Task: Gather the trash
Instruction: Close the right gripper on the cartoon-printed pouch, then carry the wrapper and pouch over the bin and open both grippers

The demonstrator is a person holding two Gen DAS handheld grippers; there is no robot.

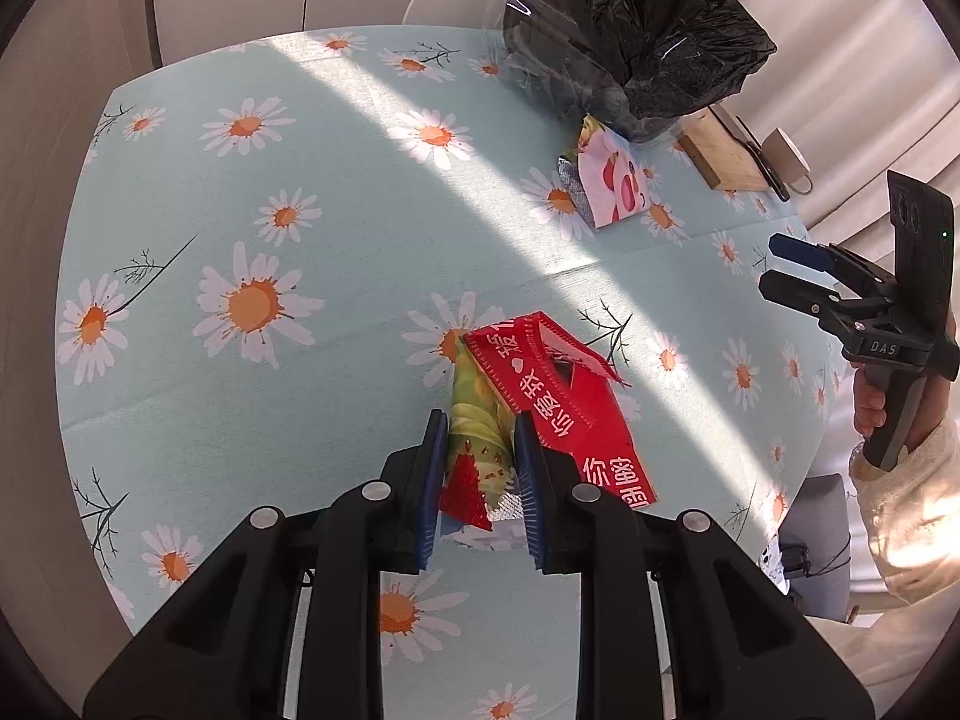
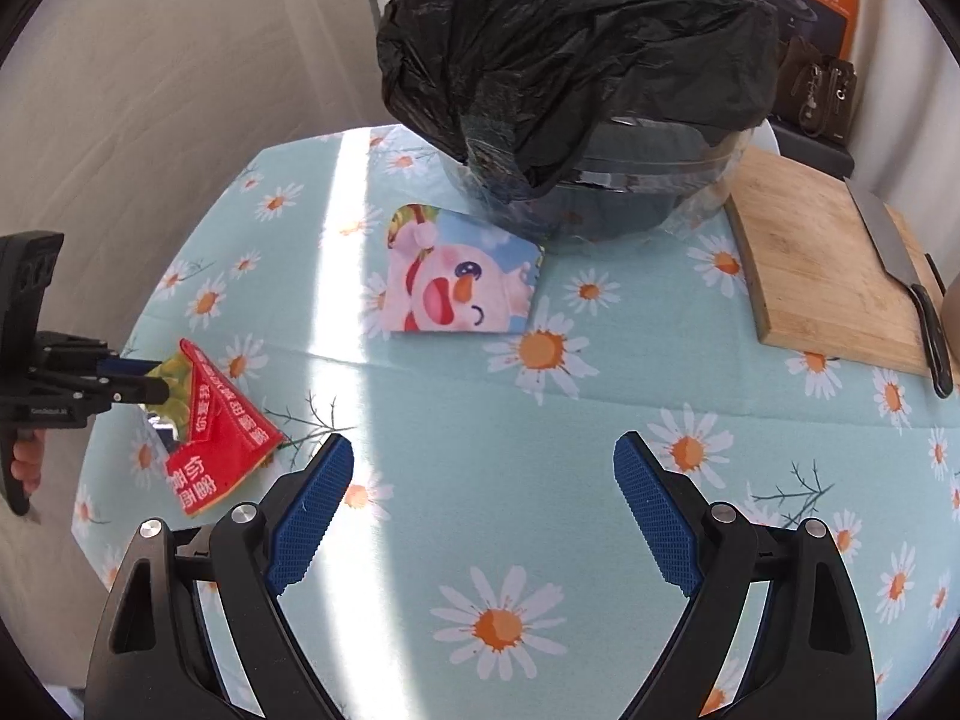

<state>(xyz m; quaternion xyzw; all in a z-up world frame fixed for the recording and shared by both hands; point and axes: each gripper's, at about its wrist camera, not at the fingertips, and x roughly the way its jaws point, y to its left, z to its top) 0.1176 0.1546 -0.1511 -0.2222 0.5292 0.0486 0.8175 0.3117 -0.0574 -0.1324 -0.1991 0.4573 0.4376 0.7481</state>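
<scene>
Item: left gripper (image 1: 480, 480) — fingers pressed onto a yellow-green wrapper (image 1: 480, 432), lower centre of the left wrist frame; a red wrapper (image 1: 558, 402) rides along with it (whether it is pinched too, cannot tell).

Item: right gripper (image 2: 483, 510) — jaws spread wide, nothing between them.

Item: pig-print wrapper (image 2: 459, 279) — flat on the tablecloth (image 2: 600, 420), centre of the right wrist frame, straight ahead of the right gripper, just before the black-lined bin (image 2: 576, 72). The right hand is the nearer.
</scene>
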